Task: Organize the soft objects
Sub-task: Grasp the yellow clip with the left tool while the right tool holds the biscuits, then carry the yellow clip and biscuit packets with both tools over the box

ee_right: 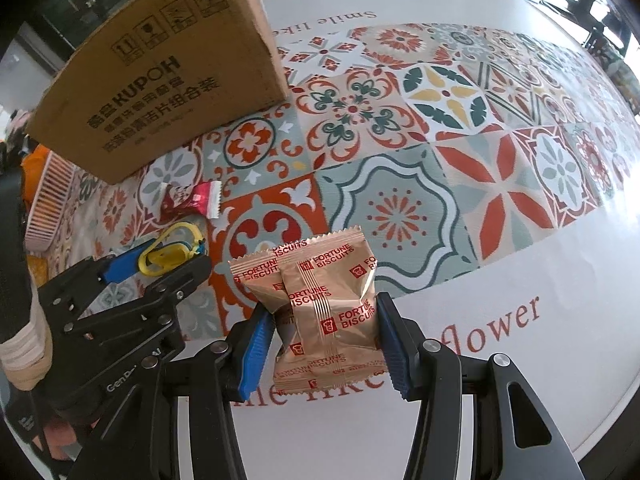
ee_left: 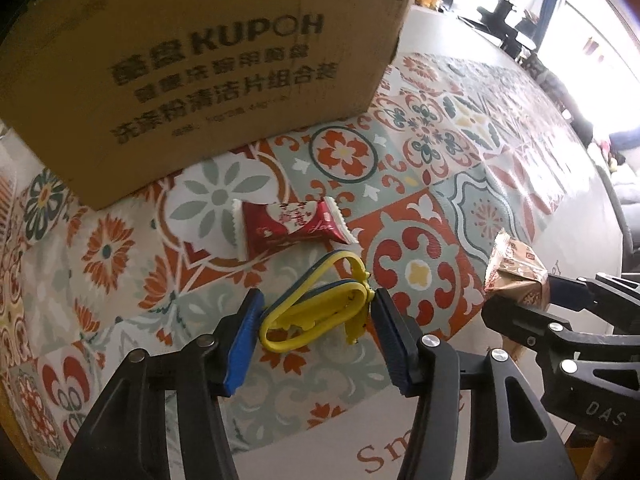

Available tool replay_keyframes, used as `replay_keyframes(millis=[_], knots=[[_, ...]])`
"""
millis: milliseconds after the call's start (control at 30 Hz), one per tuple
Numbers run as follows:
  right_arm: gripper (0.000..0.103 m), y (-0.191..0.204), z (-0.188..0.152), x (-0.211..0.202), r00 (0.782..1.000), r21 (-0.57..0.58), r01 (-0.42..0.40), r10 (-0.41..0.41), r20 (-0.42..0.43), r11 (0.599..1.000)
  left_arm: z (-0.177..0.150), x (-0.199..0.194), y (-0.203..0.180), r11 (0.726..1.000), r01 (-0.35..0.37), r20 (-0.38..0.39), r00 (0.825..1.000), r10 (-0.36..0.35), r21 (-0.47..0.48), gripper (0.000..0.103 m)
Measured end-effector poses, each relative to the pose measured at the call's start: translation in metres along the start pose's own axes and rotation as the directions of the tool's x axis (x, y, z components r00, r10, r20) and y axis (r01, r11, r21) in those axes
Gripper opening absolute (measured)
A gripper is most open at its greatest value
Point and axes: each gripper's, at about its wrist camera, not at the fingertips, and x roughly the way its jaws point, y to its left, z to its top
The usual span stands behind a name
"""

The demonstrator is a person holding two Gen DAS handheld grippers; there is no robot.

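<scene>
The table (ee_right: 500,320) carries a patterned tile-print cloth (ee_left: 420,140) with white borders and printed script. A cardboard box (ee_left: 192,60) stands on the cloth at the far left of both views, its printed side facing the cameras.

The left gripper (ee_left: 316,336) sits low over the cloth with its blue pads spread apart. A yellow-and-blue band (ee_left: 320,304), lying in loops on the cloth, sits between the pads; the right-hand pad appears to touch the band's end, while the left-hand pad stands just beside it. The jaws are not clamped on it.

The right gripper (ee_right: 326,344) is closed on a gold biscuit packet (ee_right: 320,304), one pad pressed against each side. The packet stands upright between the pads over the white border of the cloth.

A red candy (ee_left: 292,226) in a wrapper with white crimped ends lies on the cloth between the box and the band, close to the band but apart from it.
</scene>
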Motion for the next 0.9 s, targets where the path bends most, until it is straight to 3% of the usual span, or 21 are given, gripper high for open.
replay_keyframes(millis=[467,900], knots=[[0.051,0.011,-0.001,-0.029,0.994,-0.063,-0.058,0.063,0.087,0.996,-0.02,-0.068,0.014,0.993,-0.053,0.113,0.992,0.065,-0.107,0.054],[0.051,0.042,0.013,-0.081,0.967,-0.176,-0.108,0.145,0.212,0.978,-0.021,-0.136,0.022,0.977,-0.09,0.249,0.959,0.139,-0.195,0.054]])
